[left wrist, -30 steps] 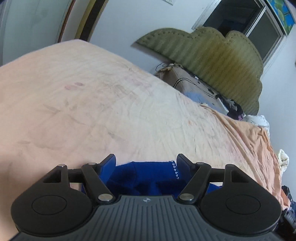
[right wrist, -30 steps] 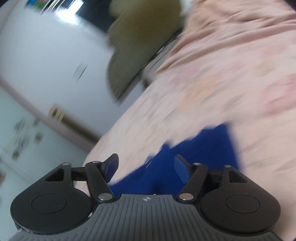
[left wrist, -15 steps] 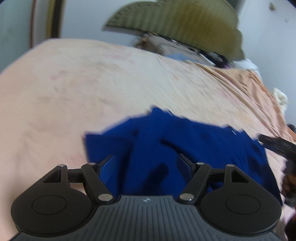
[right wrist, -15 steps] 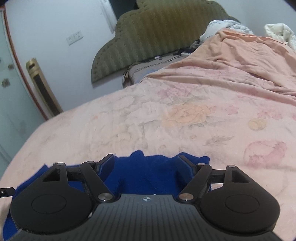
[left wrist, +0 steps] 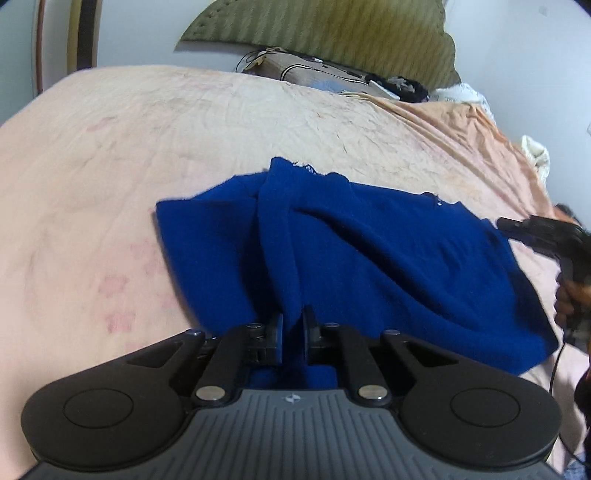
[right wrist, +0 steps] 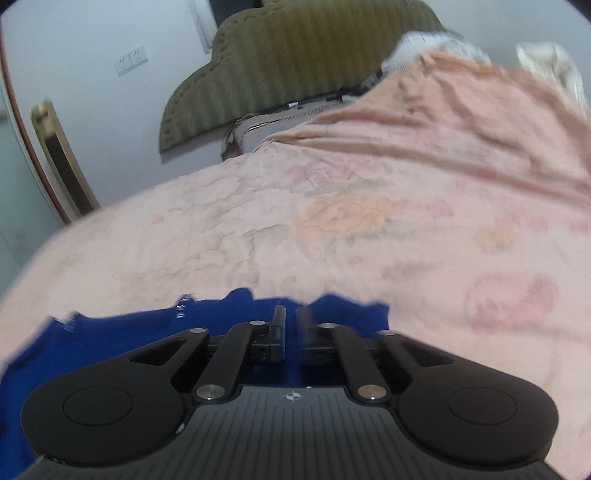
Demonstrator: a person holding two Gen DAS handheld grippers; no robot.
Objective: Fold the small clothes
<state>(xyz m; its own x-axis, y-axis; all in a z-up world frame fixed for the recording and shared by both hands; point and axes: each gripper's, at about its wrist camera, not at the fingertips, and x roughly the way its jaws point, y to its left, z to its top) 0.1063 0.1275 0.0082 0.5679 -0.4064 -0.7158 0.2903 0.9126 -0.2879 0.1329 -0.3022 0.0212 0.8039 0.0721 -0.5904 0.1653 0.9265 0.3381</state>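
Peach floral bedsheet (left wrist: 110, 177) covers the bed that fills both views, with a ribbed olive-green headboard (left wrist: 332, 33) against the pale wall behind it. On that sheet lies the task's thing, a small deep-blue knit garment (left wrist: 388, 251), rumpled and partly spread, with one raised fold running from its far edge toward the near edge.

A second ago both tools stood wide apart over the cloth; now the picture is different. The left gripper (left wrist: 292, 328) has clamped down, and its jaws pinch the near edge of the blue fabric, which bunches up into a ridge just ahead of them. The right gripper (right wrist: 290, 330) is closing at this moment, its jaws drawn nearly together with blue cloth between them at the garment's far-side hem; whether the pads already press on the cloth is not clear in the blurred view. In the left view the same tool shows at the right edge, held by a person's hand (left wrist: 570, 299).

Judging from this, the grasping step is nearly done: two edges are being taken, and a lift-and-fold looks ready to follow once the right grip is firm.
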